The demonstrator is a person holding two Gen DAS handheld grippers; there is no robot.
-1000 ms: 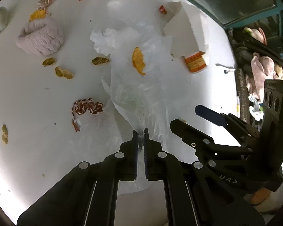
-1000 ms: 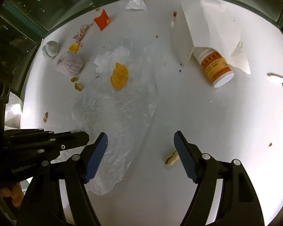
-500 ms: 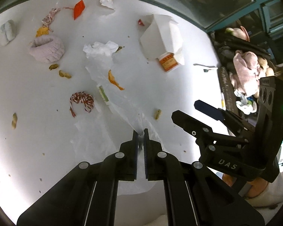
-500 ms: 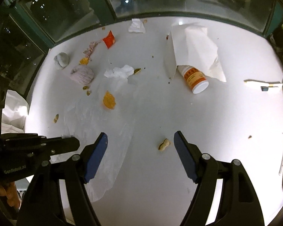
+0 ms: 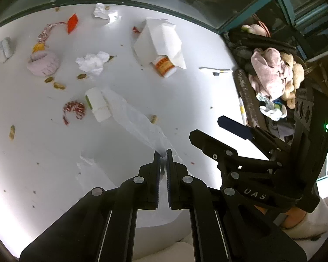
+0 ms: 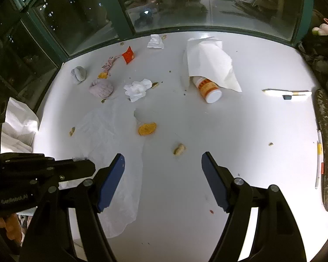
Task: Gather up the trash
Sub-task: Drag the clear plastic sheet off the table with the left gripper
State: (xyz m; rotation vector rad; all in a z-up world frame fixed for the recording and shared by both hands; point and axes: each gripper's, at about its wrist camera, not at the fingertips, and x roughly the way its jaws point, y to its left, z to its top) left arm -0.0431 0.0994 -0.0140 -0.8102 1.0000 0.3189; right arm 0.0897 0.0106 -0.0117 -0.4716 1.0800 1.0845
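My left gripper (image 5: pixel 163 156) is shut on a corner of a clear plastic bag (image 5: pixel 131 115), which stretches up and left from its fingertips over the white table (image 5: pixel 196 100). In the right wrist view the bag (image 6: pixel 111 131) hangs from the left gripper (image 6: pixel 83 163) and drapes onto the table. My right gripper (image 6: pixel 163 159) is open above the table with nothing between its fingers. A peanut (image 6: pixel 178 149) lies just beyond it, and an orange peel (image 6: pixel 147 128) rests at the bag's edge. In the left wrist view the right gripper (image 5: pixel 206 126) hovers beside the bag.
Scattered on the table are a pill bottle (image 6: pixel 207 88) under white paper (image 6: pixel 210 63), crumpled tissue (image 6: pixel 137 88), pink cloth (image 6: pixel 101 88), a grey lump (image 6: pixel 78 74), a red wrapper (image 6: pixel 129 54), a white packet (image 5: pixel 97 107), red-white string (image 5: pixel 75 109) and a pen (image 6: pixel 286 92). Windows line the far edge.
Both grippers have risen and drawn back from the table. The left one has pulled the bag up with it, and the orange peel has slid to the bag's edge. A white packet now shows.
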